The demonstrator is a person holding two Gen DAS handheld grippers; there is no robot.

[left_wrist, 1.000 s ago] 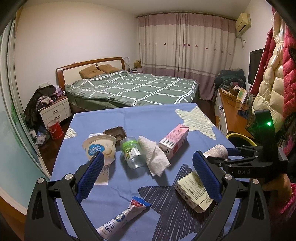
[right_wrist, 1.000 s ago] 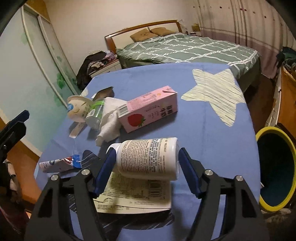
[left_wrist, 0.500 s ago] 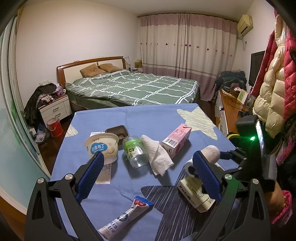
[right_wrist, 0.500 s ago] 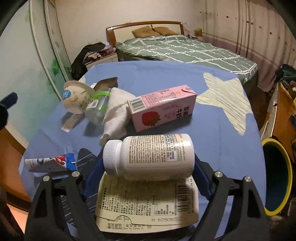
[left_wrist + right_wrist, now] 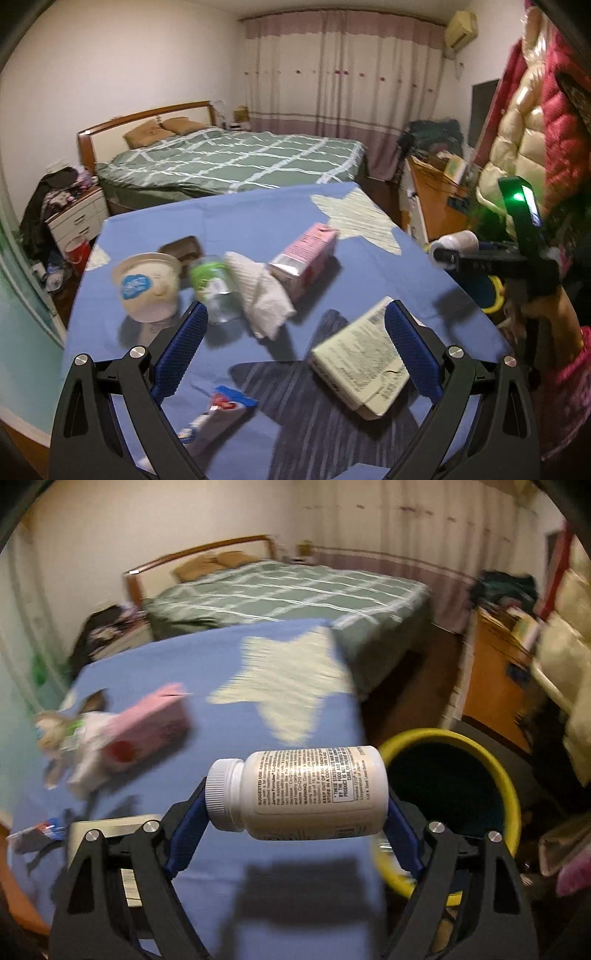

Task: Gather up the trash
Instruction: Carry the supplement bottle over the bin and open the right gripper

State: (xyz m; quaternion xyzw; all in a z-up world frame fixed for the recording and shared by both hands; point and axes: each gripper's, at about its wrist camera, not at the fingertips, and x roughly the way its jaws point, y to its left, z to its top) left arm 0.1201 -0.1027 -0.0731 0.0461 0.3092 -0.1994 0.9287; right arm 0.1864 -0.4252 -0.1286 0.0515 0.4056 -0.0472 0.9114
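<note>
Right gripper (image 5: 295,805): jaws clamped endwise on a white pill bottle (image 5: 299,792), held lying sideways in the air over the counter edge, beside a yellow-rimmed bin (image 5: 509,797) on the floor. Left gripper (image 5: 295,354): jaws wide apart, holding nothing, above the counter (image 5: 236,225), which carries a blue cloth with star patches. Lying on it: yogurt cup (image 5: 147,286), small clear bottle (image 5: 216,290), crumpled tissue (image 5: 262,295), pink carton (image 5: 304,262), flattened box (image 5: 360,356), toothpaste tube (image 5: 214,417). Beyond: green plaid bed (image 5: 236,162), curtains (image 5: 343,74).
</note>
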